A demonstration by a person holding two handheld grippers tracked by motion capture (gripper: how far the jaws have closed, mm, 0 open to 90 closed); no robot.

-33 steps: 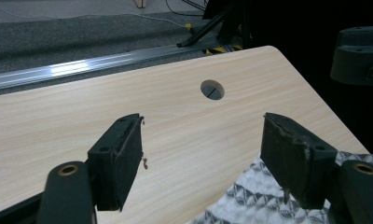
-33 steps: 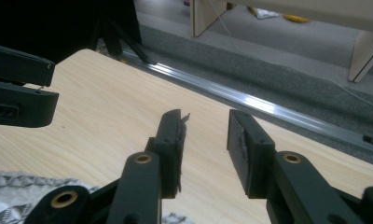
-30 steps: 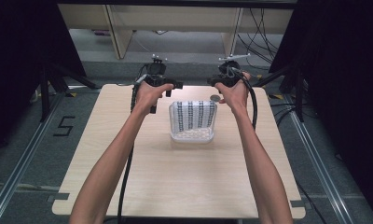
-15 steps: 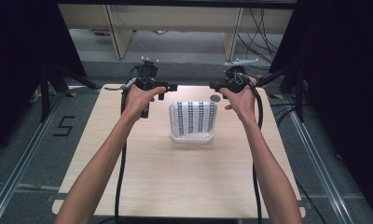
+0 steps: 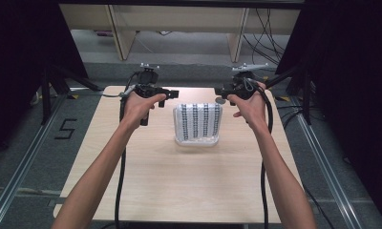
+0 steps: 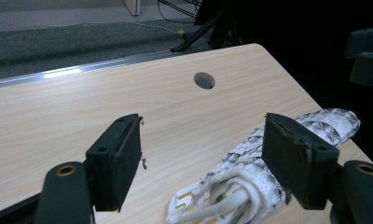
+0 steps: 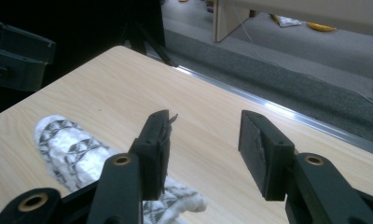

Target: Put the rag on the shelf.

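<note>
Cloth drapes a white basket on the table; both grippers' jaws released, right's just widened

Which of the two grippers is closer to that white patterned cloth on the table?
Roughly equal, perhaps right. The right gripper hovers by the cloth's far right corner; the left gripper by its far left corner.

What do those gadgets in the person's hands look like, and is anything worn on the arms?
Both the left gripper and right gripper are black, with two blocky jaws on brass-coloured pivots, a grey three-cornered plate on top and a thick black cable trailing back. The forearms are bare: no sleeves.
</note>
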